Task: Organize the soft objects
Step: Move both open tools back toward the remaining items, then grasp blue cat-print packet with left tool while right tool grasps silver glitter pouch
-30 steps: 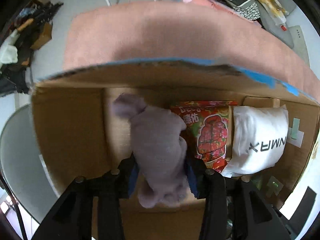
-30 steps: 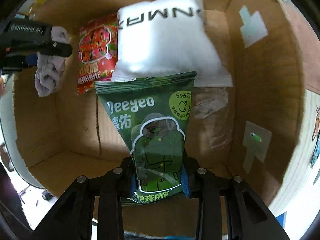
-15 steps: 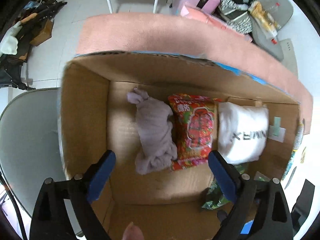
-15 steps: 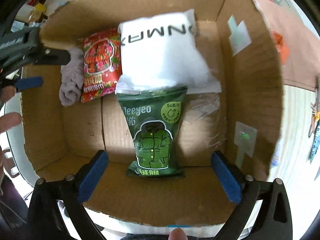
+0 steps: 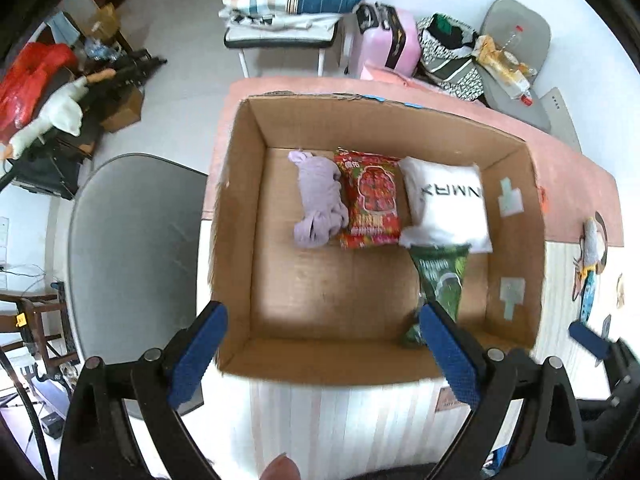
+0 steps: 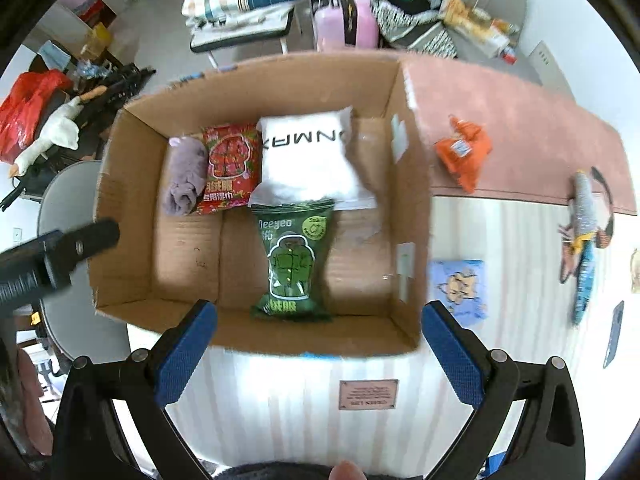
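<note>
An open cardboard box (image 5: 236,208) (image 6: 412,208) holds a rolled lilac cloth (image 5: 318,200) (image 6: 182,180), a red packet (image 5: 372,200) (image 6: 228,168), a white packet (image 5: 448,200) (image 6: 308,156) and a green packet (image 5: 442,280) (image 6: 294,264). My left gripper (image 5: 320,356) is open and empty above the box's near edge. My right gripper (image 6: 316,352) is open and empty above the near edge too. On the mat to the right lie an orange soft item (image 6: 462,152), a grey toy (image 6: 584,204) (image 5: 592,240) and a blue square cloth (image 6: 460,284).
The box stands on a striped surface (image 6: 300,392) with a pink mat (image 6: 520,128) behind. A grey chair seat (image 5: 132,248) is at the left. Beyond are a chair with folded bedding (image 5: 284,4), a pink suitcase (image 5: 384,44) and floor clutter (image 5: 60,96).
Both grippers let go of their loads, opened wide and pulled back up out of the box. The lilac cloth and the green packet now lie on the box floor.
</note>
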A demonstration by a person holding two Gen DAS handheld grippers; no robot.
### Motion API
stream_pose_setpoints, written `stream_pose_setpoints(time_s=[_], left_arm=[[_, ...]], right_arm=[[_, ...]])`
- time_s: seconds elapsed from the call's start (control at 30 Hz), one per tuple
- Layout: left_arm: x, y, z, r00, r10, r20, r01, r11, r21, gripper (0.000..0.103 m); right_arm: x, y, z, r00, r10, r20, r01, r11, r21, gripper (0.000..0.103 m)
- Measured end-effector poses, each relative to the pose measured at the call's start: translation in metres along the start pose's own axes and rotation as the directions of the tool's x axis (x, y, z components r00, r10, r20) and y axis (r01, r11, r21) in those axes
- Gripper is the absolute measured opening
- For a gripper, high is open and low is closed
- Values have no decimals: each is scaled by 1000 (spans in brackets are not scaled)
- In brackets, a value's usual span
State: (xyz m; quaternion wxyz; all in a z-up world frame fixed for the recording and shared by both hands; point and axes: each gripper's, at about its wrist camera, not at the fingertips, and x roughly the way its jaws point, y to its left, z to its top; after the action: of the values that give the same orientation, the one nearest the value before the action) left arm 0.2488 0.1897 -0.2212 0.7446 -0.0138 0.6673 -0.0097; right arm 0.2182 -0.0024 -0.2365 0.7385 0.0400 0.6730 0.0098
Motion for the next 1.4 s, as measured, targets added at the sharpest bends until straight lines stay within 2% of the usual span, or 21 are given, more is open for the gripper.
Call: stream_pose_setpoints(time_s=[0.3,0.53,0.63,0.77,0.9,0.97,1.0,1.03,1.1,1.17,1.2,1.23,1.27,1.33,1.4], left_arm=[[-46,-13,-44,996,1,86,-2,1000,19,101],[-69,-34,-50,993,-24,117,21,999,30,102],[-75,-60,-45,992,-25,122,17,998,68,102],[-72,-123,-38,993,16,118,-38,982,187,102],[-46,-197,-27,999,-21,44,7,957,291,102],[-22,-238,-22,999,-32,-35,43,933,358,102],[-9,-256,-19,997,-21,-68,46,919,393,102],[9,-282,-16,994,-2,-108,52,888,456,102],[35,-319,-16,989,57,-140,33,820,571,102],[69,-359,-23,974,176,-146,-13,680,733,102],[79,-369,-27,968,208,-141,-22,629,777,102],[98,-382,-34,954,256,-157,-11,554,832,102],[109,-386,-37,942,288,-173,0,514,858,102],[135,-395,-43,911,352,-213,32,455,890,102],[159,-398,-47,879,403,-256,67,427,902,102]], right_arm=[[-58,-10,-32,995,28,92,-23,998,-50,103],[-81,-33,-41,983,123,139,-122,992,-18,103],[-86,-66,-44,978,147,145,-155,987,43,103],[-84,-130,-52,981,137,134,-158,974,160,103],[-75,-216,-68,992,71,104,-101,943,316,103],[-67,-258,-79,995,45,85,-75,920,384,103],[-62,-279,-84,997,37,69,-62,909,412,103],[-56,-297,-89,998,30,50,-49,899,435,103],[-47,-331,-96,999,20,34,-33,881,471,103],[-35,-358,-102,1000,-5,-2,5,875,485,103],[-30,-368,-103,1000,-10,-13,15,874,485,103],[-24,-378,-104,999,-15,-31,28,873,486,103],[-19,-388,-104,999,-13,-45,34,873,486,103],[-9,-405,-106,998,-13,-66,44,871,490,103],[-2,-420,-109,997,-9,-79,47,867,497,103]])
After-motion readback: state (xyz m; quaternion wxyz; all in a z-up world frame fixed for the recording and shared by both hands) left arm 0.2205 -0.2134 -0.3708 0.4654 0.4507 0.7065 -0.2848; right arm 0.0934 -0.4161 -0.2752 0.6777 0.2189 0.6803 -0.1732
